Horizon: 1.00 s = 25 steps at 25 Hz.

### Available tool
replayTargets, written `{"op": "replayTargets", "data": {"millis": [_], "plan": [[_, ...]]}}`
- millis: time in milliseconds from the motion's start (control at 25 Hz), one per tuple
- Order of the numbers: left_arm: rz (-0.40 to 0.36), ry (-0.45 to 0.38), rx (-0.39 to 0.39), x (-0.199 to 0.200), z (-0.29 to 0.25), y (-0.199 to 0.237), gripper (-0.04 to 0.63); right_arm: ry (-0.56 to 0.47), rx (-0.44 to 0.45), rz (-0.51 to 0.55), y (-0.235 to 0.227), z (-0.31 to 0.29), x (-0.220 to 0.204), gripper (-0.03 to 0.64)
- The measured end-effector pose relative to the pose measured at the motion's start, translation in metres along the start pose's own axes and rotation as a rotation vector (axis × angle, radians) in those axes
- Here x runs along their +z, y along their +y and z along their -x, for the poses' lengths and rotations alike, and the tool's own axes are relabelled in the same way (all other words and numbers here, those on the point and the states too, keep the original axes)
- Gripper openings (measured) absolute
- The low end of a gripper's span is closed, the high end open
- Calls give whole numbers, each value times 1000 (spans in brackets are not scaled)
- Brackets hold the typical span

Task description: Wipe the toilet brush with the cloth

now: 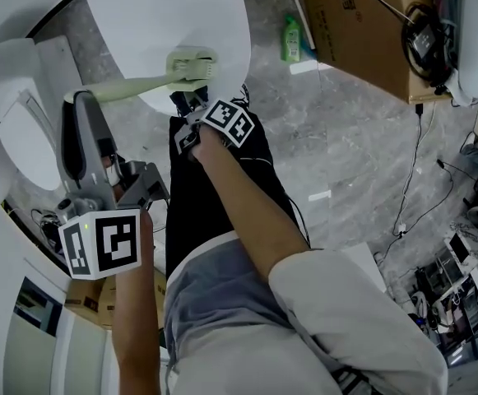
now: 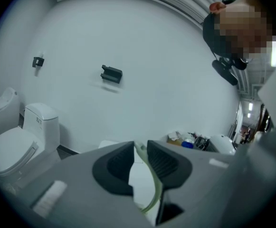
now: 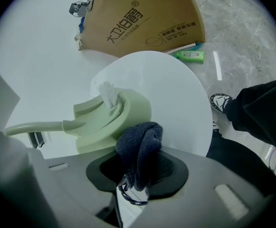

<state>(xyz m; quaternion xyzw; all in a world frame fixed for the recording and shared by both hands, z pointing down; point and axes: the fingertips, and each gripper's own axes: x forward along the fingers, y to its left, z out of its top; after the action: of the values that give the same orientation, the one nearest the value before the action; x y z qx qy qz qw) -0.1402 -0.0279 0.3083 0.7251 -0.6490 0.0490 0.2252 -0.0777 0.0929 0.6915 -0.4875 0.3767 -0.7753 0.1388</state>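
While the right gripper clamps a bunched cloth, a dark blue-grey knit with a cord loop hanging under it, the cloth's top edge touches the brush head. The head is pale green smooth plastic, dish-shaped, with a tuft of white bristles sticking out.

Left gripper: jaws almost together, ribbed black pads pinching the thin curved green handle.

Head view:
- Right forearm is bare and reaches from a white sleeve up-left to the disc edge, marker cube on top.
- Left forearm runs straight up below-left of the disc. The grey gripper body stands long and upright, its tips at the handle's far end.
- The brush lies level, handle off the disc's left edge and head over the disc's lower rim.
- The disc is round, white and glossy.
- A white ceramic toilet is left of the disc.
- A brown cardboard box is right of the disc, with a green bottle between them on the grey marbled floor.
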Motion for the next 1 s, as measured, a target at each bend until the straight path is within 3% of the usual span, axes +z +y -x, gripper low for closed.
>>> {"op": "replayTargets", "data": {"millis": [760,1000], "plan": [[9,11,-13,2,-2,1,0,94,29,18,28,-21,-35,103],[13,11,-15,4,1,6,0,162,82,60,48,-22,-53,103]]}}
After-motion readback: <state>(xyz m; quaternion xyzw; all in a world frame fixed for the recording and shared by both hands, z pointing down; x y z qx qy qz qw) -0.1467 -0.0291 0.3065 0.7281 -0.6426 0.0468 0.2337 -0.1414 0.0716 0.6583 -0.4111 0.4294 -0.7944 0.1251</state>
